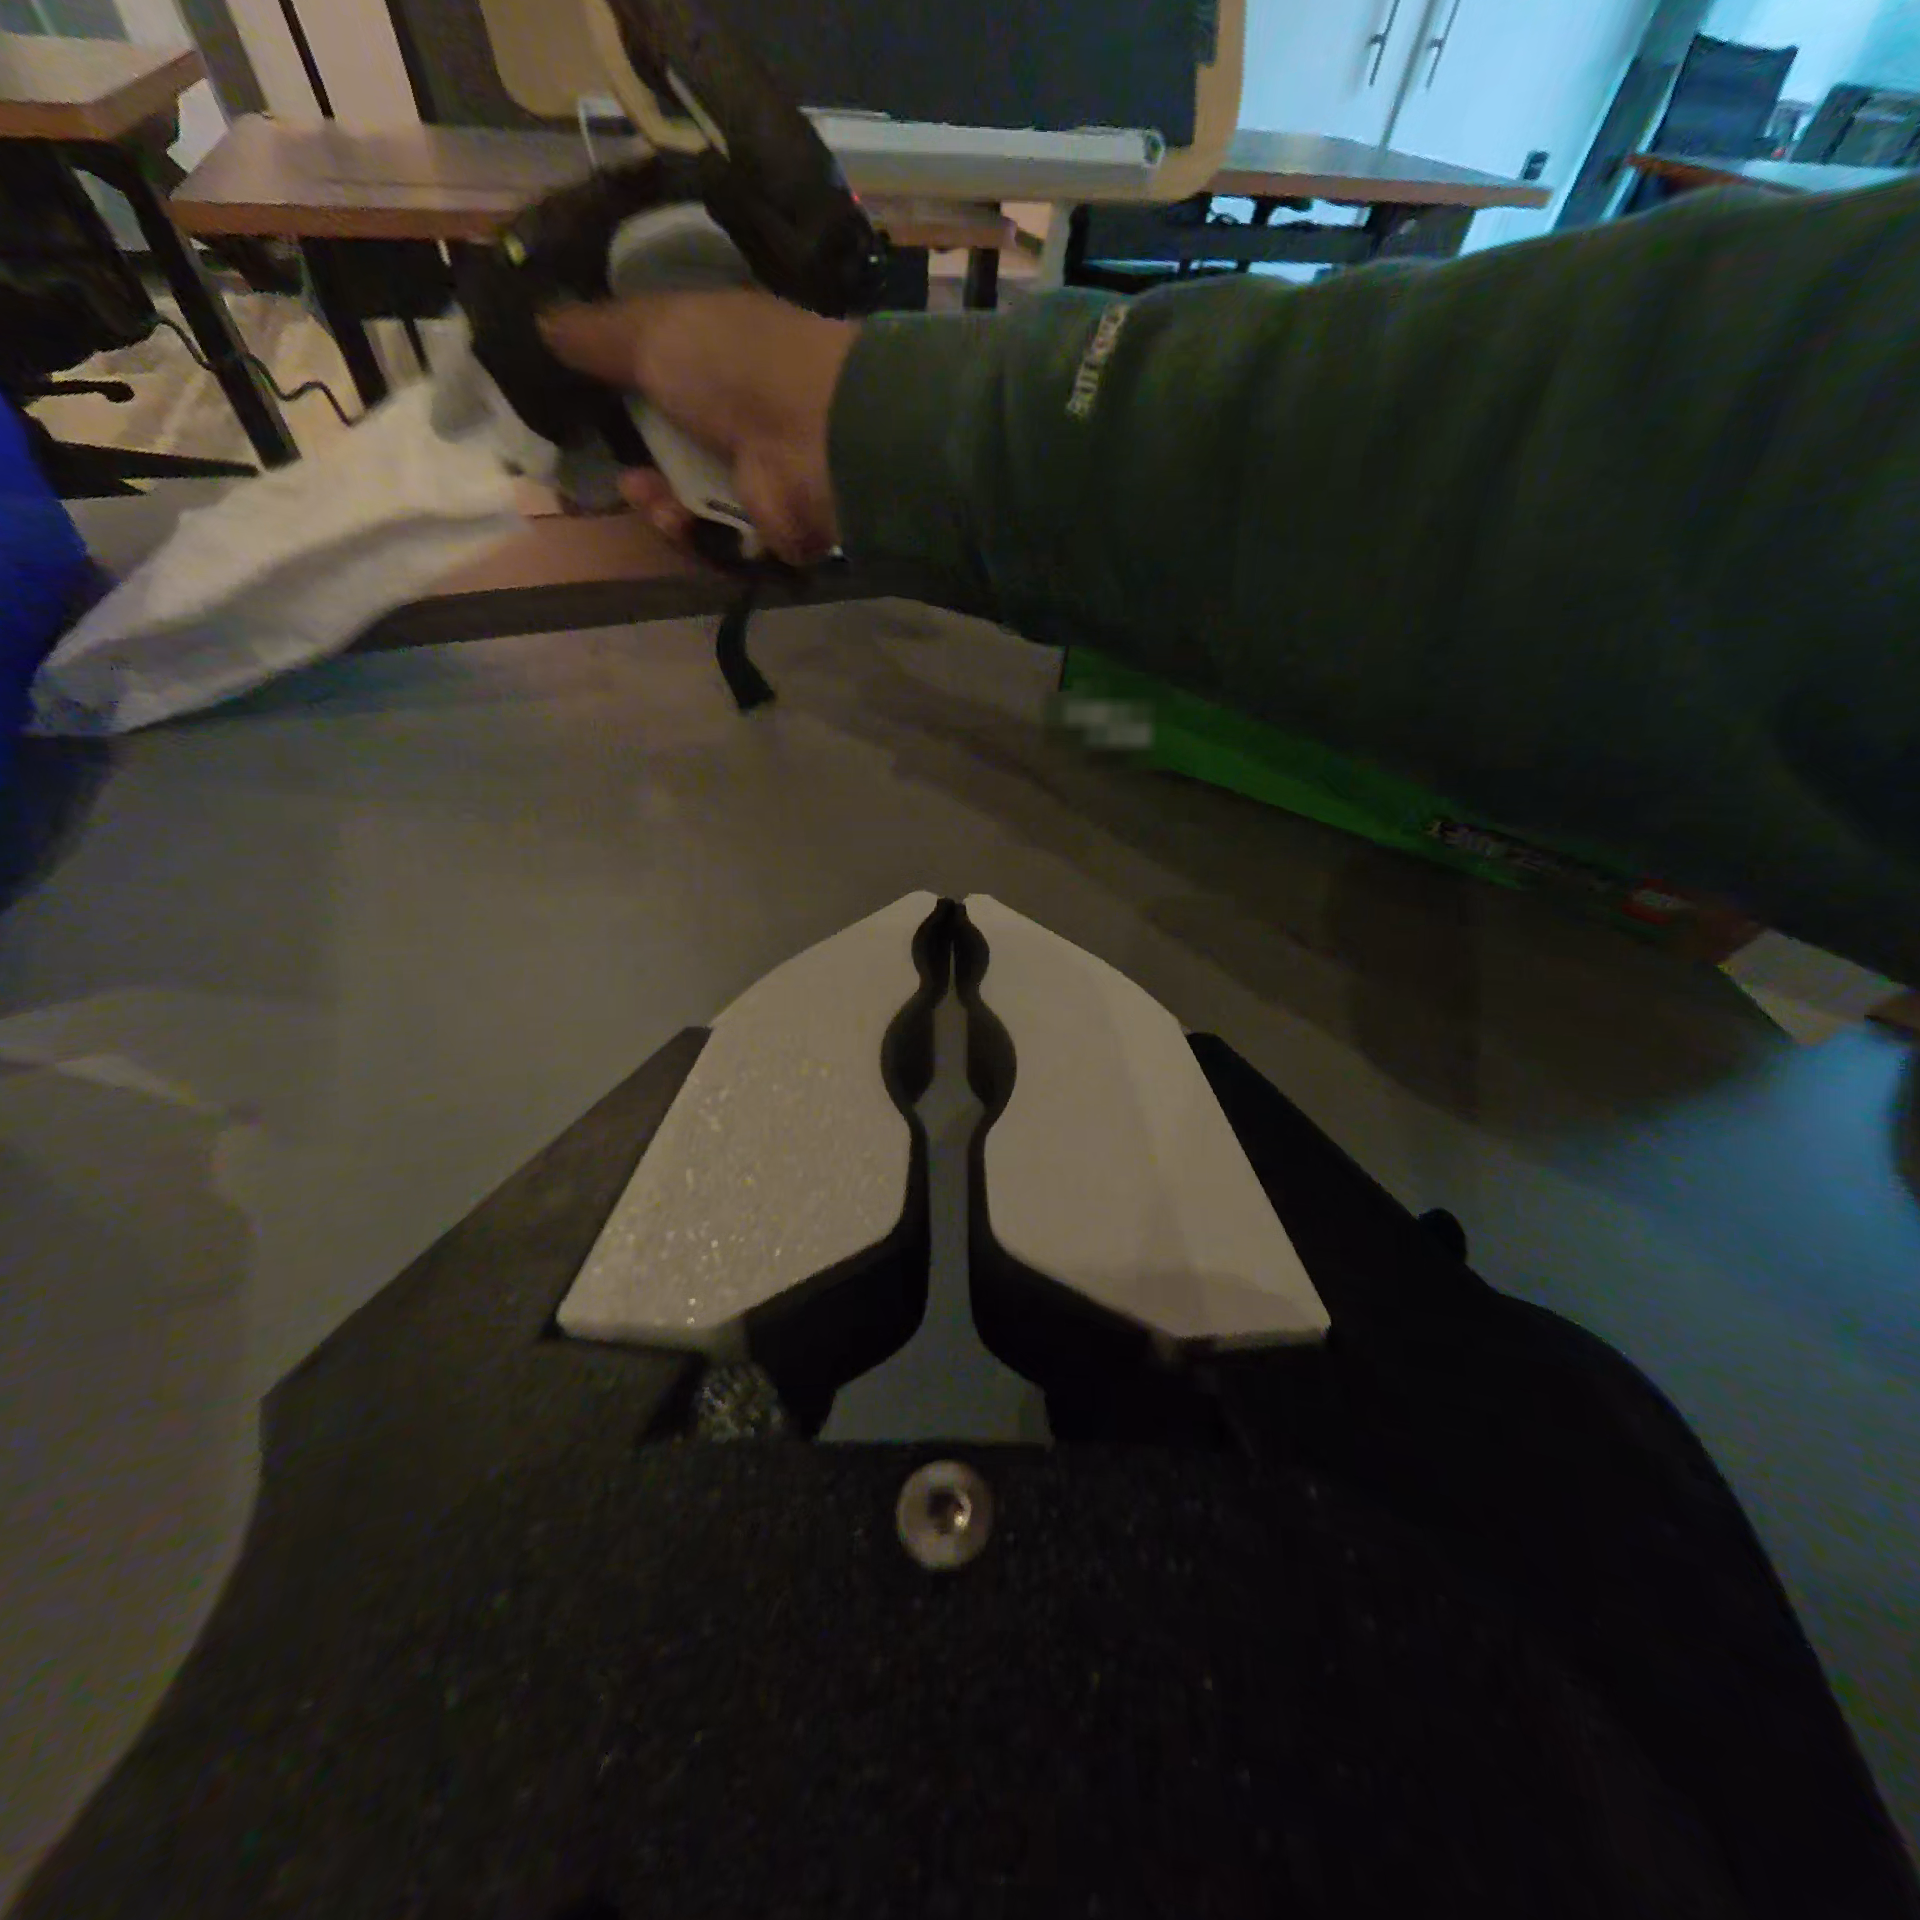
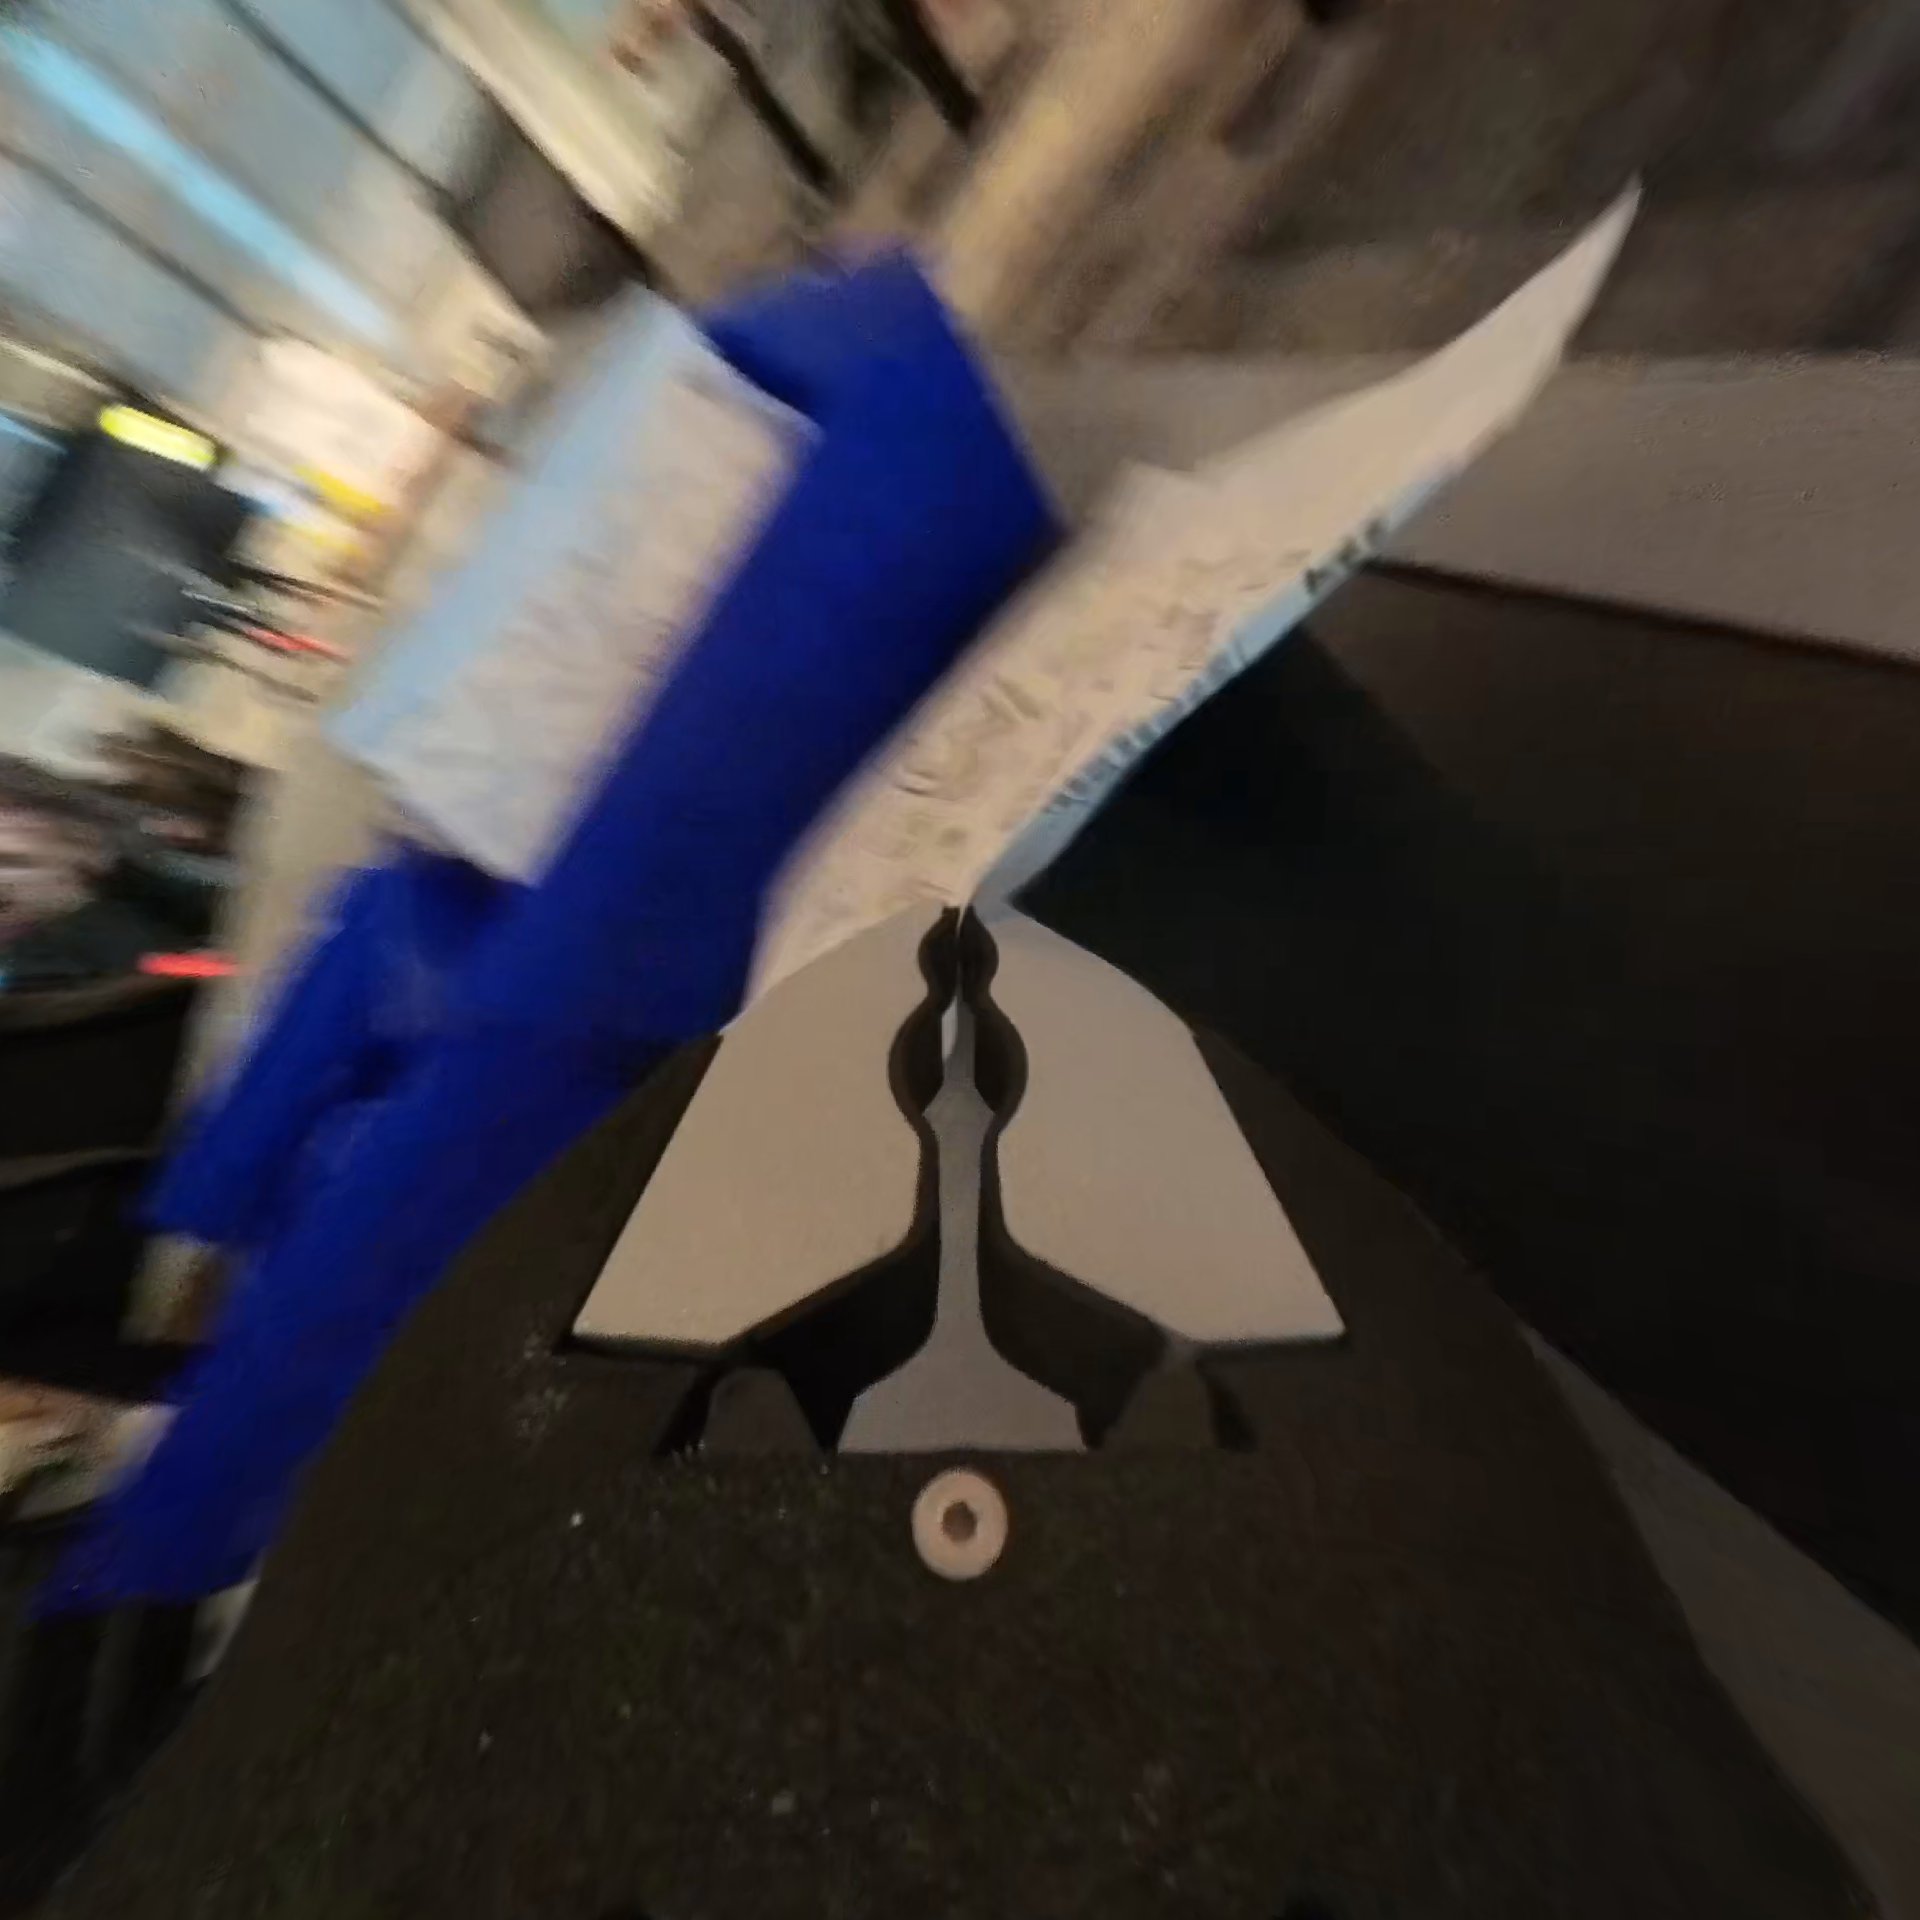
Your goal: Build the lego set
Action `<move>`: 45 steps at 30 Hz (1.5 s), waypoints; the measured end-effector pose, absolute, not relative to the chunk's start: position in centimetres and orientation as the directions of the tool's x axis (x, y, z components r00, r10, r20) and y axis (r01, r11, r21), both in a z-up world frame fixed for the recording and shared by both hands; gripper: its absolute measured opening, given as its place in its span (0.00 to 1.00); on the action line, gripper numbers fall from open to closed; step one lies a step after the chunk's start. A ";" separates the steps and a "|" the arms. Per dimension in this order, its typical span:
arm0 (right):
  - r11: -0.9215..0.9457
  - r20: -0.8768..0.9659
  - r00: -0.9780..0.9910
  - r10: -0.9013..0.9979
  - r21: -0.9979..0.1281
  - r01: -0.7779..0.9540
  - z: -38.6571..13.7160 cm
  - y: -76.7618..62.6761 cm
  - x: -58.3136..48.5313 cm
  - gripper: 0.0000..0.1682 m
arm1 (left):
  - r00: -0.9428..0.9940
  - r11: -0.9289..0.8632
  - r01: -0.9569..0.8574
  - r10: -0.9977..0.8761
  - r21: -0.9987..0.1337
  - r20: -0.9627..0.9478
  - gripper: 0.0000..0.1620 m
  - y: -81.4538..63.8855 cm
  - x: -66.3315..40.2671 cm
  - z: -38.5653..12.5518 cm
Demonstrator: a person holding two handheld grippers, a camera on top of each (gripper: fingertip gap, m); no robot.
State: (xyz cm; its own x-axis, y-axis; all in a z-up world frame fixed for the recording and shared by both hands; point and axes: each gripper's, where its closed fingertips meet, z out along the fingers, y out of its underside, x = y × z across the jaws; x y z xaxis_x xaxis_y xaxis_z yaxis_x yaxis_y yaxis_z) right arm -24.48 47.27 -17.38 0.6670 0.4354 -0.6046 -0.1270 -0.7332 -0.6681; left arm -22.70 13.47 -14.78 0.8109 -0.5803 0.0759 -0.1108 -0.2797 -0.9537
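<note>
While blurred, right gripper (image 2: pixel 954 914) pinching white paper sheet (image 2: pixel 1195 582) (corner only).

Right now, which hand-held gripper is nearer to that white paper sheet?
Right. The right hand-held gripper is shut on the white paper sheet's edge. The left hand-held gripper is shut and empty over the grey table, apart from it.

The worktop (image 1: pixel 499 894) is a smooth grey surface with a dark brown edge at its far side. A green cardboard box (image 1: pixel 1340 790) lies flat on it at the right, partly under a sleeve. A white crumpled bag (image 1: pixel 291 561) rests on the far left part, over the brown edge. A thin clear plastic piece (image 1: pixel 94 1049) lies at the near left; what it is I cannot tell.
</note>
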 end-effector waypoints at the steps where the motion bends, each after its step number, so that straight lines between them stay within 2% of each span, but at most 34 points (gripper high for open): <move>1: -0.745 -0.593 0.693 0.410 -0.656 -0.121 -18.3 47.5 -23.9 0.00 | 0.811 -0.282 -0.113 -0.580 -0.953 0.075 0.00 13.6 -22.8 -14.9; 5: -0.771 -0.590 0.736 0.331 -0.619 -0.150 -19.3 47.5 -22.5 0.03 | 0.808 -0.292 -0.119 -0.584 -0.949 0.078 0.00 13.8 -22.6 -15.3; 6: -0.766 -0.560 0.761 0.328 -0.629 -0.134 -19.3 47.1 -22.1 0.12 | 0.808 -0.292 -0.122 -0.585 -0.949 0.076 0.00 13.8 -22.6 -15.3; 8: -0.693 -0.463 0.810 0.361 -0.714 -0.099 -18.0 45.9 -20.8 0.23 | 0.806 -0.295 -0.124 -0.587 -0.948 0.077 0.00 13.9 -22.4 -15.5; 11: -0.553 -0.380 0.826 0.417 -0.827 -0.101 -14.9 42.6 -19.4 0.27 | 0.797 -0.305 -0.129 -0.599 -0.944 0.084 0.00 14.1 -21.8 -15.9; 14: -0.431 -0.391 0.741 0.546 -0.889 -0.152 -10.8 36.5 -19.5 0.20 | 0.791 -0.298 -0.146 -0.608 -0.943 0.070 0.00 14.2 -21.2 -15.9; 16: -0.341 -0.360 0.689 0.629 -0.924 -0.171 -7.9 31.6 -19.0 0.10 | 0.787 -0.295 -0.146 -0.613 -0.944 0.070 0.00 14.5 -20.8 -15.7; 17: -0.303 -0.329 0.668 0.667 -0.939 -0.161 -6.7 29.2 -18.7 0.00 | 0.788 -0.293 -0.149 -0.613 -0.944 0.066 0.00 14.7 -20.7 -15.6; 20: -0.182 -0.222 0.654 0.723 -0.975 -0.129 -3.7 22.6 -16.2 0.00 | 0.790 -0.284 -0.156 -0.611 -0.946 0.053 0.00 15.3 -20.2 -15.0; 22: -0.055 -0.071 0.688 0.722 -0.997 -0.045 -2.2 19.1 -13.5 0.00 | 0.787 -0.280 -0.153 -0.615 -0.948 0.055 0.00 15.4 -19.8 -14.6; 26: 0.181 0.247 0.782 0.572 -0.968 0.174 -1.3 14.3 -5.7 0.00 | 0.776 -0.268 -0.164 -0.629 -0.949 0.043 0.00 15.2 -18.6 -14.2; 28: 0.181 0.311 0.808 0.500 -0.950 0.254 -2.5 13.0 -1.9 0.01 | 0.776 -0.266 -0.176 -0.630 -0.948 0.033 0.00 15.2 -18.0 -14.3; 30: 0.119 0.314 0.822 0.474 -0.948 0.294 -4.7 12.1 1.3 0.07 | 0.772 -0.258 -0.181 -0.635 -0.949 0.025 0.00 15.2 -17.2 -14.2; 35: -0.030 0.206 0.859 0.468 -0.968 0.248 -9.1 10.4 7.2 0.19 | 0.763 -0.231 -0.206 -0.646 -0.951 -0.009 0.00 15.2 -15.2 -14.1; 36: -0.031 0.200 0.865 0.460 -0.970 0.241 -9.3 10.1 8.2 0.18 | 0.760 -0.227 -0.214 -0.650 -0.950 -0.016 0.00 15.2 -14.8 -14.2; 39: 0.019 0.298 0.878 0.375 -0.949 0.314 -9.2 9.4 11.4 0.00 | 0.745 -0.239 -0.205 -0.667 -0.949 0.006 0.02 15.3 -13.6 -14.6; 45: 0.032 0.299 0.892 0.338 -0.951 0.307 -10.3 8.6 15.6 0.00 | 0.714 -0.265 -0.169 -0.697 -0.949 0.068 0.00 14.7 -12.4 -15.3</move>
State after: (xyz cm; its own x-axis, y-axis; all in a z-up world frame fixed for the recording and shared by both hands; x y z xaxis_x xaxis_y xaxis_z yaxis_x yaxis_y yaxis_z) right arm 15.65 8.61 -10.33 0.8924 0.3379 0.2992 0.3068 0.0320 -0.9512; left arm -12.44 14.70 -15.31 0.7138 -0.6971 0.0679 -0.1689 -0.2654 -0.9492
